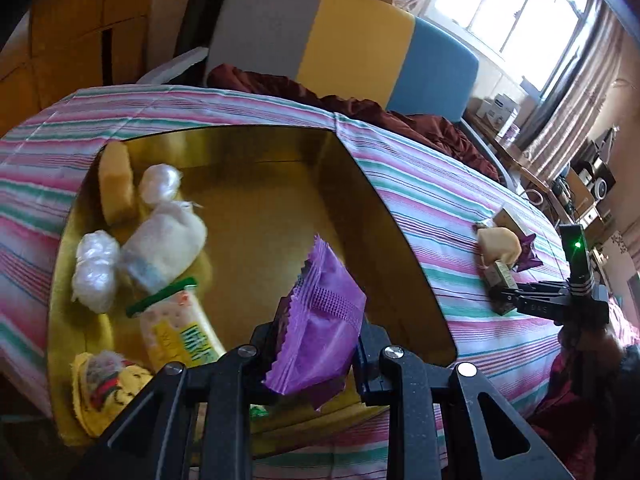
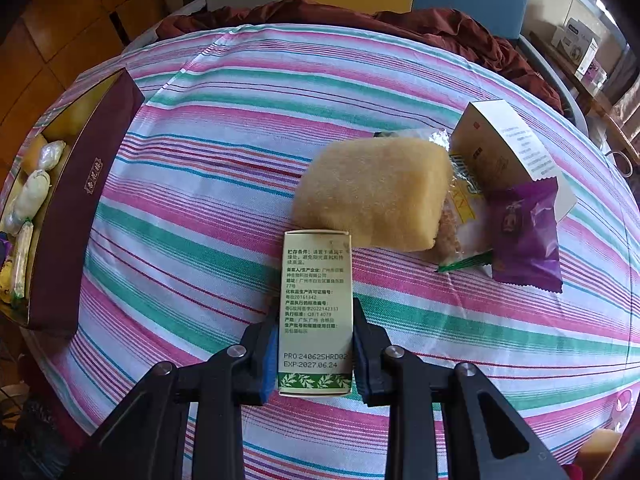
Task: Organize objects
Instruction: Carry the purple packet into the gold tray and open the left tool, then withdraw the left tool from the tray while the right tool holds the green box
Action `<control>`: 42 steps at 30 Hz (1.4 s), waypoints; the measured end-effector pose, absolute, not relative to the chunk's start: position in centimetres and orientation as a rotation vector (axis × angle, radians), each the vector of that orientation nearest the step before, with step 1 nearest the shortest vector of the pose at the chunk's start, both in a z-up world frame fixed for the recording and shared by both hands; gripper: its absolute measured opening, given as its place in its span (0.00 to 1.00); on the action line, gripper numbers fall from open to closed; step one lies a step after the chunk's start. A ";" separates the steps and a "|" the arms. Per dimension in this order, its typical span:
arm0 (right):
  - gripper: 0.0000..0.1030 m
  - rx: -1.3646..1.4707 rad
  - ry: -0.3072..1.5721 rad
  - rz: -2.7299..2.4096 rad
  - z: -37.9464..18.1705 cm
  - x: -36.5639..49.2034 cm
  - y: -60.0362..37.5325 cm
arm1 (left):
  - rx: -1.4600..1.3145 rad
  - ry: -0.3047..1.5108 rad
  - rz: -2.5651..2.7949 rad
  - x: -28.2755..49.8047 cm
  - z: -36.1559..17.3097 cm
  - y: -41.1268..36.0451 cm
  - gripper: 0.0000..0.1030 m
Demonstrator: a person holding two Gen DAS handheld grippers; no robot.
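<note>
A bed covered by a sheet striped in pink, green and white [image 2: 208, 216] fills both views, with a rumpled dark red blanket [image 1: 360, 110] bunched along its far edge. On the sheet sits a large shallow box with a shiny gold inside [image 1: 256, 208] and maroon outer walls, already holding items along its left side: a yellow sponge block [image 1: 116, 182], several small white plastic-wrapped bundles [image 1: 160, 178], a clear cracker packet with a green end [image 1: 180, 326] and a yellow patterned cloth piece [image 1: 106, 390] in the near corner. Well apart from the box, a loose pile lies on the sheet: a large tan spongy block [image 2: 372, 192], a white and gold carton [image 2: 504, 152] tilted behind it, a clear snack packet [image 2: 464, 224] tucked under the block, and a purple foil sachet [image 2: 524, 232] resting against the carton's near side. The left gripper [image 1: 316, 344] is clamped tight on a purple crinkle-edged foil sachet [image 1: 320, 312], which hangs above the near part of the gold box interior, seemingly clear of the floor, though the fisheye makes that hard to judge. The right gripper [image 2: 316, 348] is closed firmly on a slim cream carton with printed text and a green leaf band [image 2: 316, 308], whose far end touches the tan block.
</note>
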State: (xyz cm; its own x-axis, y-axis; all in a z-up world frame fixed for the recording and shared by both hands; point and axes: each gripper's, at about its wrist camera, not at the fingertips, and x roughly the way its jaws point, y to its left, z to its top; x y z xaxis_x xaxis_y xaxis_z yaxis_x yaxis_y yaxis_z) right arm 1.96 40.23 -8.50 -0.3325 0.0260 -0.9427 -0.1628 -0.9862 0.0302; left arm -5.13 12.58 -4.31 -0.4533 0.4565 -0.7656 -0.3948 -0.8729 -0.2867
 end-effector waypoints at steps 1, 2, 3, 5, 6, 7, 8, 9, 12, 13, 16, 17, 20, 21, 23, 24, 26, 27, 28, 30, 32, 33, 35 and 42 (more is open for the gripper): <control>0.29 -1.741 0.173 2.467 -8.5 1.9 40.2 | -1.257 -0.103 2.332 -5.4 -4.5 11.7 0.25; 0.29 -1.740 0.169 2.466 -8.5 1.9 40.2 | -1.268 -0.122 2.347 -5.6 -4.7 10.7 0.25; 0.29 -1.740 0.166 2.466 -8.5 1.9 40.1 | -1.280 -0.140 2.355 -5.8 -4.8 9.9 0.25; 0.29 -1.739 0.166 2.466 -8.8 1.6 39.8 | -1.307 -0.183 2.360 -6.1 -5.1 8.6 0.25; 0.29 -1.739 0.164 2.466 -8.8 1.5 39.8 | -1.321 -0.205 2.356 -6.4 -5.3 8.1 0.25; 0.29 -1.739 0.164 2.465 -8.8 1.5 39.7 | -1.333 -0.224 2.347 -6.6 -5.4 7.9 0.25; 0.29 -1.739 0.163 2.465 -8.8 1.4 39.7 | -1.340 -0.235 2.340 -6.8 -5.4 7.8 0.25; 0.29 -1.739 0.161 2.465 -8.9 1.4 39.7 | -1.343 -0.242 2.335 -7.1 -5.4 7.9 0.25; 0.29 -1.739 0.160 2.466 -8.9 1.4 39.6 | -1.339 -0.224 2.320 -8.3 -5.1 8.9 0.26; 0.29 -1.739 0.159 2.466 -8.9 1.4 39.6 | -1.344 -0.221 2.315 -9.1 -5.0 9.2 0.26; 0.29 -1.738 0.156 2.466 -8.8 1.6 39.8 | -1.348 -0.234 2.305 -11.6 -4.4 10.1 0.26; 0.29 -1.738 0.156 2.466 -8.8 1.6 39.8 | -1.346 -0.221 2.307 -12.7 -4.2 10.6 0.26; 0.29 -1.738 0.154 2.466 -8.9 1.6 39.8 | -1.349 -0.164 2.336 -15.6 -4.2 12.0 0.26; 0.29 -1.738 0.155 2.466 -8.9 1.6 39.9 | -1.365 -0.159 2.328 -16.5 -4.4 12.3 0.26; 0.29 -1.739 0.156 2.467 -8.9 1.5 40.0 | -1.422 -0.171 2.323 -18.5 -5.4 12.5 0.26; 0.29 -1.738 0.156 2.467 -8.9 1.5 40.0 | -1.451 -0.172 2.325 -19.2 -5.8 12.5 0.26; 0.29 -1.738 0.159 2.466 -8.9 1.6 40.0 | -1.489 -0.152 2.324 -20.3 -6.7 12.6 0.26; 0.29 -1.738 0.160 2.467 -8.9 1.6 40.0 | -1.504 -0.135 2.337 -20.6 -7.0 12.6 0.26; 0.29 -1.738 0.160 2.467 -8.9 1.5 40.0 | -1.517 -0.123 2.340 -20.8 -7.4 12.6 0.26; 0.29 -1.738 0.160 2.467 -8.9 1.6 40.0 | -1.543 -0.111 2.350 -21.2 -8.1 12.5 0.27; 0.29 -1.737 0.160 2.466 -8.9 1.6 40.0 | -1.559 -0.119 2.358 -21.5 -8.5 12.2 0.31; 0.29 -1.737 0.160 2.466 -8.9 1.6 40.0 | -1.560 -0.125 2.358 -21.5 -8.6 12.1 0.34; 0.29 -1.736 0.163 2.465 -8.9 1.6 40.0 | -1.568 -0.139 2.366 -21.4 -8.5 11.7 0.55; 0.29 -1.737 0.168 2.466 -8.8 1.7 40.2 | -1.456 -0.192 2.422 -18.8 -5.0 9.8 0.59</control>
State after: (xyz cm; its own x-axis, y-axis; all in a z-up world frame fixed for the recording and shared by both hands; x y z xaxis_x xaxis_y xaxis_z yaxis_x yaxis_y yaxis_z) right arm 1.72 40.24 -8.78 -0.3340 0.0344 -0.9419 -0.1621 -0.9865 0.0215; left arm -18.82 9.85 -5.03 -0.4368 0.3283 -0.8375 -0.1921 -0.9436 -0.2697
